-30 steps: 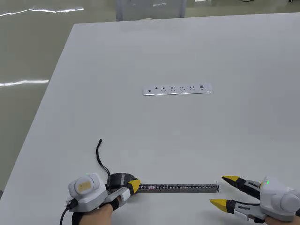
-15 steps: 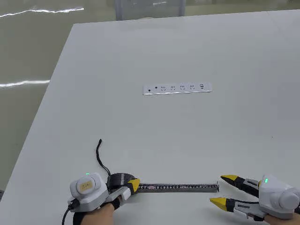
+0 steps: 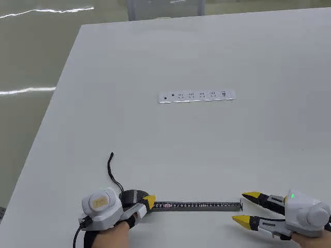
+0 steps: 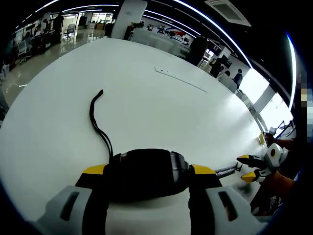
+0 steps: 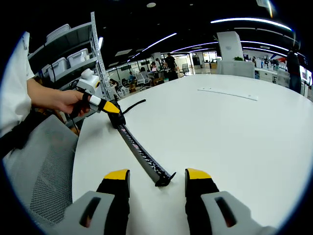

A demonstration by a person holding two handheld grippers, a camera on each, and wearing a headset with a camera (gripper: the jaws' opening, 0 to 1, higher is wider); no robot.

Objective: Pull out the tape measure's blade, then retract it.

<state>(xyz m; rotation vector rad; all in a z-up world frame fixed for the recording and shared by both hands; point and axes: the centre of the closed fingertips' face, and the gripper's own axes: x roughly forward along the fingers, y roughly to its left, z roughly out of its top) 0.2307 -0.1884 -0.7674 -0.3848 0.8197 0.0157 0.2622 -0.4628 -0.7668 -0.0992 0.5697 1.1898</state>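
A black tape measure (image 3: pixel 132 199) lies near the table's front edge, and my left gripper (image 3: pixel 140 206) is shut on its case (image 4: pixel 146 171). Its dark blade (image 3: pixel 196 206) runs flat across the table to the right and ends in a hook (image 3: pixel 240 205). My right gripper (image 3: pixel 247 207) stands open just past that hook, with the hook (image 5: pixel 164 178) lying between the yellow fingertips (image 5: pixel 117 175) and touching neither. A black wrist cord (image 3: pixel 112 170) trails from the case toward the far side.
A white power strip (image 3: pixel 196 96) lies flat in the middle of the white table (image 3: pixel 207 51). A grey mesh chair (image 5: pixel 44 161) stands beside the table in the right gripper view. Several people are far off across the room.
Both grippers have held their places. The blade is as far out as before, and my right gripper has stayed open at the hook.
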